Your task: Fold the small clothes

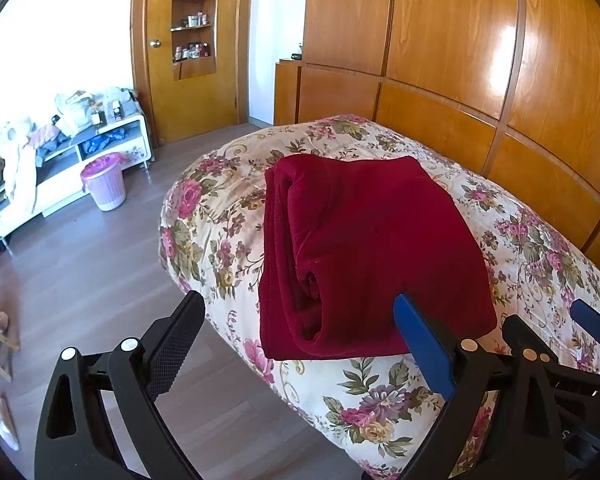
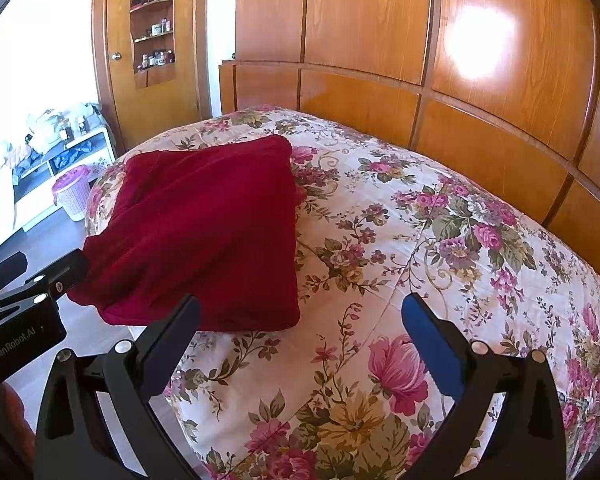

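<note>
- Dark red garment (image 1: pixel 364 256), folded into a thick rectangle, lies on the floral bedspread (image 1: pixel 380 400) near the bed's floor-side edge; its rolled fold edges face the floor side.
- In the right wrist view the garment (image 2: pixel 204 236) sits left of centre, one corner overhanging the bed edge slightly.
- Left gripper (image 1: pixel 298 334): jaws spread wide, holding nothing. Its black finger is out over the floor, its blue finger just in front of the garment's near edge; contact cannot be told.
- Right gripper (image 2: pixel 300 322): jaws wide apart, empty, above bare bedspread (image 2: pixel 440 240) just beside the garment's near right corner.
- Left gripper (image 2: pixel 20 300) also shows at the left margin of the right wrist view, close to the garment's overhanging corner.
- Open room: wide stretch of bedspread to the garment's right, running to the wooden headboard panels (image 2: pixel 480 152); wood-look floor (image 1: pixel 100 272) open to the left.
- Pink wicker bin (image 1: pixel 104 186) stands on the floor beside a white low cabinet (image 1: pixel 60 176); the bin has a pink liner, contents not visible.
- Cabinet top and shelves carry heaped bags and clothes.
- Recessed shelf (image 1: pixel 194 20) in the wooden door panel holds small jars and boxes.
</note>
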`<action>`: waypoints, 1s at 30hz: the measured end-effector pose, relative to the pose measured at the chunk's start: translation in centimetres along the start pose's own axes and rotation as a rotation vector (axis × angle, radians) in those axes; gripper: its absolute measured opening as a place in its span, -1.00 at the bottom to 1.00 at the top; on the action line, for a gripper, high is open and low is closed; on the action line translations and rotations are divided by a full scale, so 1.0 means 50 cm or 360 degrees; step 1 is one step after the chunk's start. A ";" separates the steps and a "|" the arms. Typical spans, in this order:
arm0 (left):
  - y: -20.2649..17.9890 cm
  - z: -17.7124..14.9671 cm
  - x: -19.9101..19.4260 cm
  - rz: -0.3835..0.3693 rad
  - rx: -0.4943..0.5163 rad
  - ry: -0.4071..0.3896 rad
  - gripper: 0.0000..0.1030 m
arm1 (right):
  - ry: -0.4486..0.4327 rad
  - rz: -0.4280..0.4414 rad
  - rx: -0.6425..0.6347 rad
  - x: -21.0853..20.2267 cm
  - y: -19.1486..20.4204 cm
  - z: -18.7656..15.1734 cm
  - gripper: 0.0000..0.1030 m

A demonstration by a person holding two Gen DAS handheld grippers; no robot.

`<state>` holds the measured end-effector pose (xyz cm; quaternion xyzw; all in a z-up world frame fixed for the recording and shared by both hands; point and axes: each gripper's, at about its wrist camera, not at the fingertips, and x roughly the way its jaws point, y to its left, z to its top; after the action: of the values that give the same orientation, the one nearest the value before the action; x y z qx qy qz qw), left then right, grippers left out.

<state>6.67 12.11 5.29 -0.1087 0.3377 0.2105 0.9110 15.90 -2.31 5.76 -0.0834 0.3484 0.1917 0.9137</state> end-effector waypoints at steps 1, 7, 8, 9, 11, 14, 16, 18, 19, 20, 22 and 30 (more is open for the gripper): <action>0.001 0.000 -0.002 0.0000 -0.0001 -0.0002 0.83 | -0.0002 0.0000 -0.0001 -0.001 0.000 0.000 0.95; 0.002 -0.001 -0.004 0.0004 0.0001 0.0004 0.83 | 0.0011 0.0004 0.0004 -0.003 0.002 -0.002 0.95; 0.003 -0.001 -0.004 0.0006 0.0004 0.0006 0.83 | 0.0013 0.0004 0.0003 -0.003 0.002 -0.003 0.95; 0.003 -0.002 -0.005 0.0007 0.0006 0.0007 0.83 | 0.0014 0.0004 0.0004 -0.003 0.002 -0.003 0.95; 0.005 -0.002 -0.006 0.0008 0.0004 0.0007 0.83 | 0.0013 0.0004 0.0004 -0.002 0.002 -0.003 0.95; 0.007 -0.002 -0.008 0.0010 0.0005 0.0004 0.83 | 0.0011 0.0003 -0.0003 -0.002 0.005 -0.004 0.95; 0.008 -0.001 -0.008 0.0010 0.0005 0.0004 0.83 | 0.0011 0.0007 -0.0007 -0.002 0.006 -0.005 0.95; 0.007 -0.002 -0.008 0.0010 0.0005 0.0002 0.83 | 0.0011 0.0010 -0.0009 -0.001 0.008 -0.005 0.95; 0.007 -0.001 -0.009 0.0012 0.0007 0.0001 0.83 | 0.0013 0.0012 -0.0011 0.000 0.009 -0.005 0.95; 0.008 -0.003 -0.009 0.0013 0.0010 0.0000 0.83 | 0.0013 0.0014 -0.0012 0.000 0.009 -0.005 0.95; 0.009 -0.003 -0.011 0.0015 0.0016 -0.0005 0.83 | 0.0015 0.0014 -0.0011 0.001 0.010 -0.005 0.95; 0.011 -0.001 -0.018 0.0004 0.0019 -0.0015 0.91 | 0.0017 0.0016 -0.0010 0.003 0.013 -0.004 0.95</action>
<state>5.79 12.30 5.82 -0.1018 0.3346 0.2100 0.9130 15.61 -1.75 5.50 -0.0855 0.3531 0.1968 0.9107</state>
